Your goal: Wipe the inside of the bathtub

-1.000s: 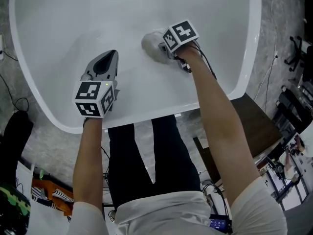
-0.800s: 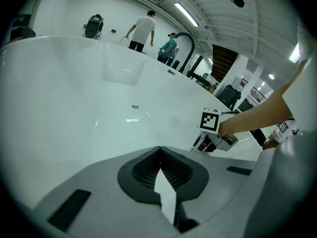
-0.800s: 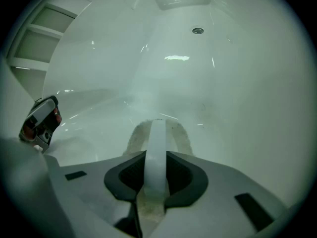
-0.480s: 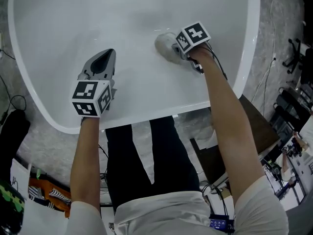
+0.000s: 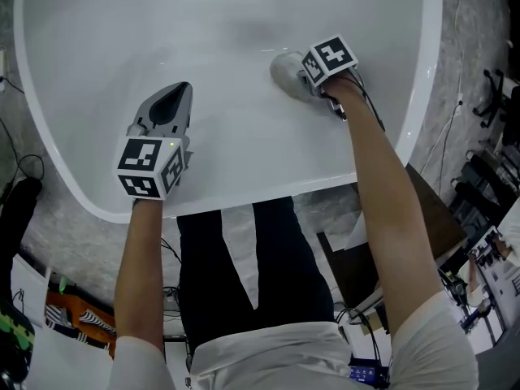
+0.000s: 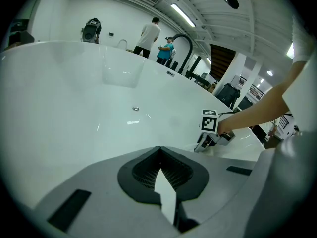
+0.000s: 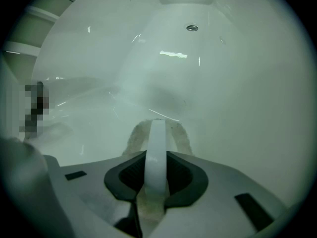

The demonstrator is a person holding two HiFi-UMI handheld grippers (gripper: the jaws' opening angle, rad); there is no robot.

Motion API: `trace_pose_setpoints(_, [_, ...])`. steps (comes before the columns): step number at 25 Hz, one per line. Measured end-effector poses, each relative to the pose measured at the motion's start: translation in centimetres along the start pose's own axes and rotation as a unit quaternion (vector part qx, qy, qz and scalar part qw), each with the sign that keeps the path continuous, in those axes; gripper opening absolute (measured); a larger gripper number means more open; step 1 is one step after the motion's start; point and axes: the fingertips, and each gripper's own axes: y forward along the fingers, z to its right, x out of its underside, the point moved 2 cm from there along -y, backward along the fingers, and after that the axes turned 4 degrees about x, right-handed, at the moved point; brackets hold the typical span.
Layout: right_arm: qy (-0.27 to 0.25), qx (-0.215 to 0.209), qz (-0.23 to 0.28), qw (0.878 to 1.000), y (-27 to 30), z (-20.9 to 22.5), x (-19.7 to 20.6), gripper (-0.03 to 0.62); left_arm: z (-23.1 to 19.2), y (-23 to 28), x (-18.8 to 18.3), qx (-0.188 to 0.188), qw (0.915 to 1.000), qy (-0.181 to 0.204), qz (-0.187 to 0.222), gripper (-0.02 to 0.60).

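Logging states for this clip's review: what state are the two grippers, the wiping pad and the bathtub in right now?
left gripper: jaws together, holding nothing, inside the tub.
right gripper: shut on the wiping pad.
wiping pad: clamped at its white band, lying against the tub's inner surface.
bathtub: glossy, no standing water visible.

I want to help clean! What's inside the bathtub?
Inside the bathtub: the right gripper, shut on a scrubbing pad against the white wall, and the left gripper, shut and empty. The surface under the pad is covered.
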Motion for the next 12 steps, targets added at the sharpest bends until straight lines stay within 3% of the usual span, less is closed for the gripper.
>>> trace_pose_setpoints(12, [-0.005, 0.01, 0.0, 1.0, 2.0, 3.0, -1.9, 0.094, -0.3, 1.6, -0.9, -0.002, 0.9999, 0.0, 0.011, 0.006])
